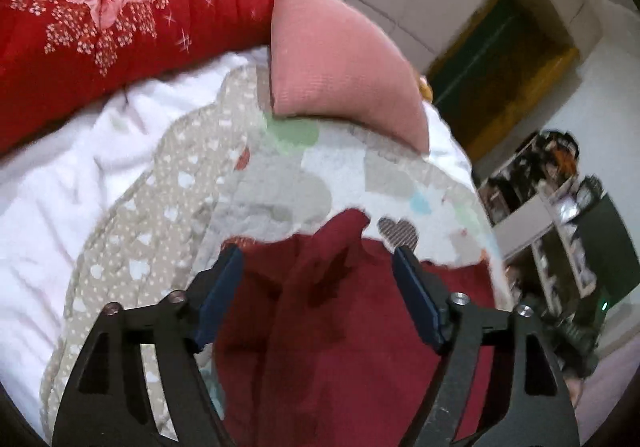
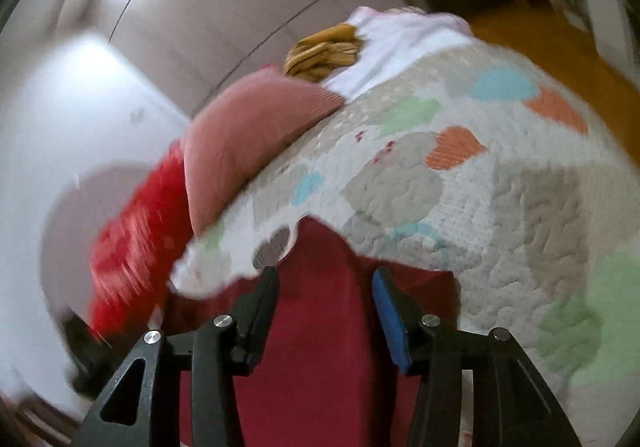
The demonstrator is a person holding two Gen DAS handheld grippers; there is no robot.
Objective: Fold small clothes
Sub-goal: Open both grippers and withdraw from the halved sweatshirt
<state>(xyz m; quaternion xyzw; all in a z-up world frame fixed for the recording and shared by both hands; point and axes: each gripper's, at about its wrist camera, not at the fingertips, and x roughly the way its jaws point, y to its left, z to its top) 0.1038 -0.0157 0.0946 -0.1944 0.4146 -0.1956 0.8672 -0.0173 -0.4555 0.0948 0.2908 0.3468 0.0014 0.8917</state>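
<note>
Between parted left tongs point(image 1: 318, 251), maroon garment point(image 1: 328, 327)

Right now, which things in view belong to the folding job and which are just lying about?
Job:
dark red garment
left hand-held gripper, open above it
right hand-held gripper, open above it

Lying about:
heart-patterned quilt
pink pillow
red floral blanket
yellow-brown cloth
shelves

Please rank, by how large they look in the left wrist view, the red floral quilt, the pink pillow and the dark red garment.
1. red floral quilt and dark red garment: similar; the garment's nearness makes ranking unsure.
2. pink pillow: smallest.
</note>
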